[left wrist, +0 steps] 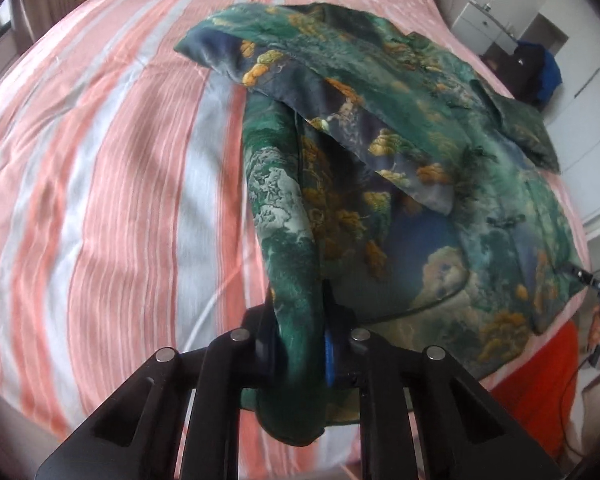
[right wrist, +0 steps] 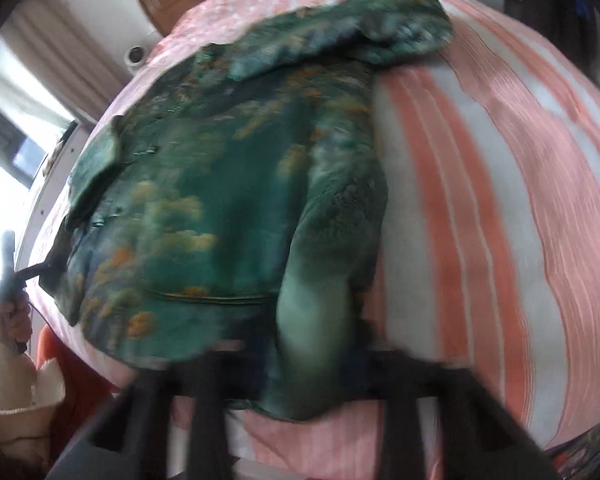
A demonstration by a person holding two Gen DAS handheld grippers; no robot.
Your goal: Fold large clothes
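Left wrist view: left gripper [left wrist: 300, 320] clamped on a bunched edge of the green printed shirt [left wrist: 400, 152], which lies center-right on the striped bedsheet [left wrist: 100, 160].

Right wrist view, blurred: right gripper [right wrist: 320, 344] pinching shirt fabric at bottom center; shirt fills center-left.

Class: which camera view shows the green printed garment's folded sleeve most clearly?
The left wrist view: the sleeve lies sharply across the garment. The right wrist view shows the garment blurred, the sleeve indistinct.
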